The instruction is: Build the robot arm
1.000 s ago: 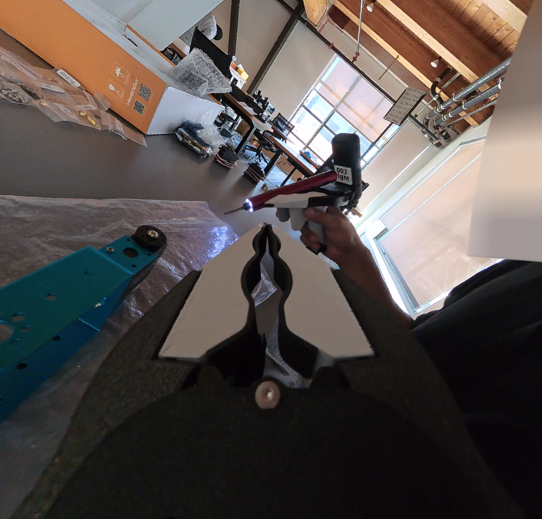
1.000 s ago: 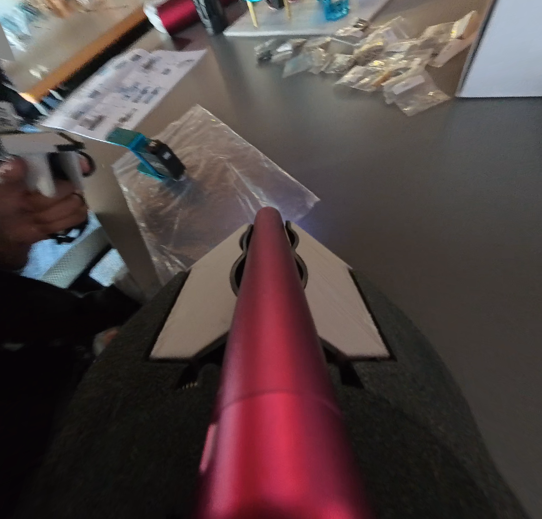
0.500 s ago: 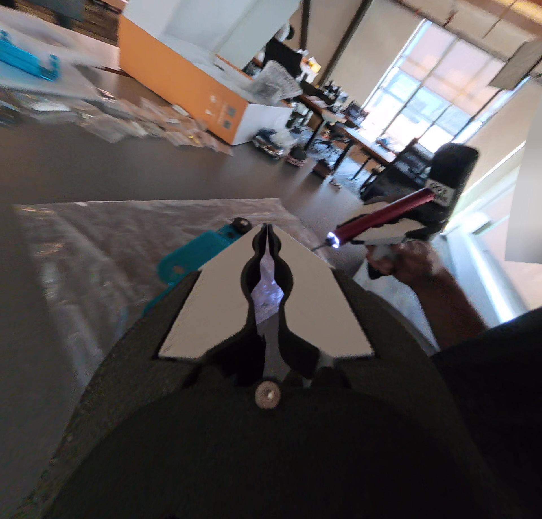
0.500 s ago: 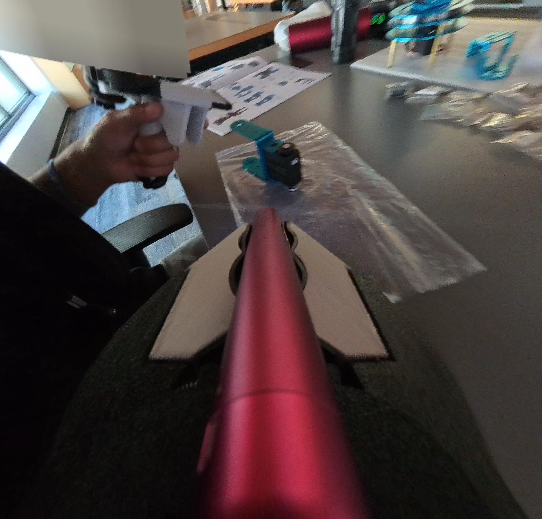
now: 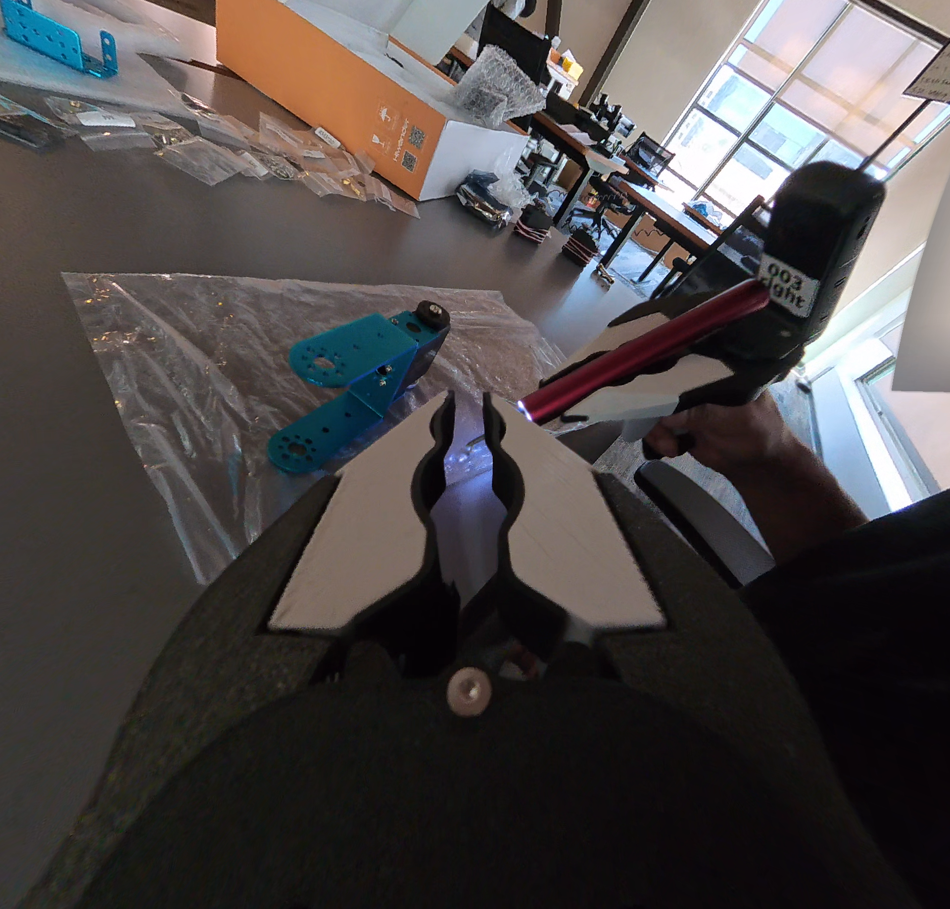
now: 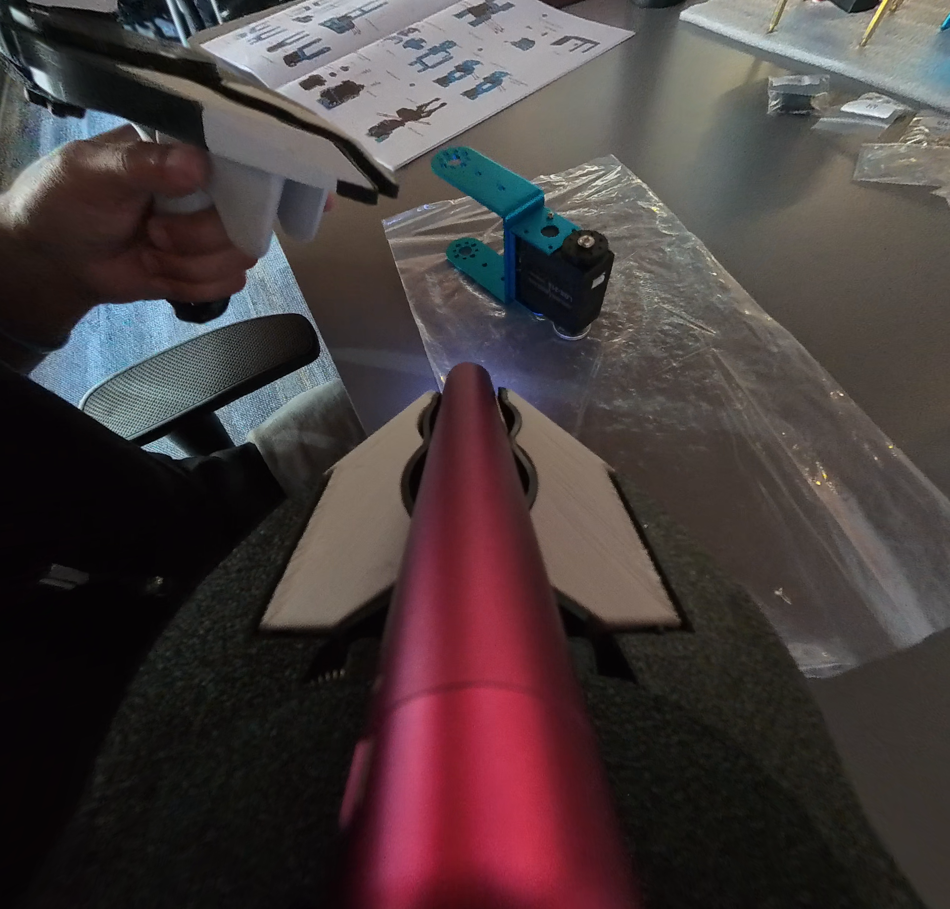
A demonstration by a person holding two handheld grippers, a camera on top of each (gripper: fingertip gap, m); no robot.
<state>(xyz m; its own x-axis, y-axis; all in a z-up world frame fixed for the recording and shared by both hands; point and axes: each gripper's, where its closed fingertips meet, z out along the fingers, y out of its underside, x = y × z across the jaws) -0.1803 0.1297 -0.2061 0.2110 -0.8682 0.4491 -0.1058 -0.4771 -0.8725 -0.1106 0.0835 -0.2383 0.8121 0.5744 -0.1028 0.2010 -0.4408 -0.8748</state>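
Right gripper (image 6: 468, 401) clamps a red metal pen-shaped screwdriver (image 6: 478, 627), near the blue bracket with black servo (image 6: 534, 262). Left gripper (image 5: 469, 404) slightly parted, empty, just beside the bracket.

fingers (image 5: 390, 514): white, wavy black-edged | body: black, silver screw | dark sleeve

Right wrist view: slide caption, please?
Right claw shut on red screwdriver, aimed at blue bracket with servo on plastic bag.

The left claw (image 5: 468, 405) has parted slightly and drawn back from the blue bracket (image 5: 354, 370).
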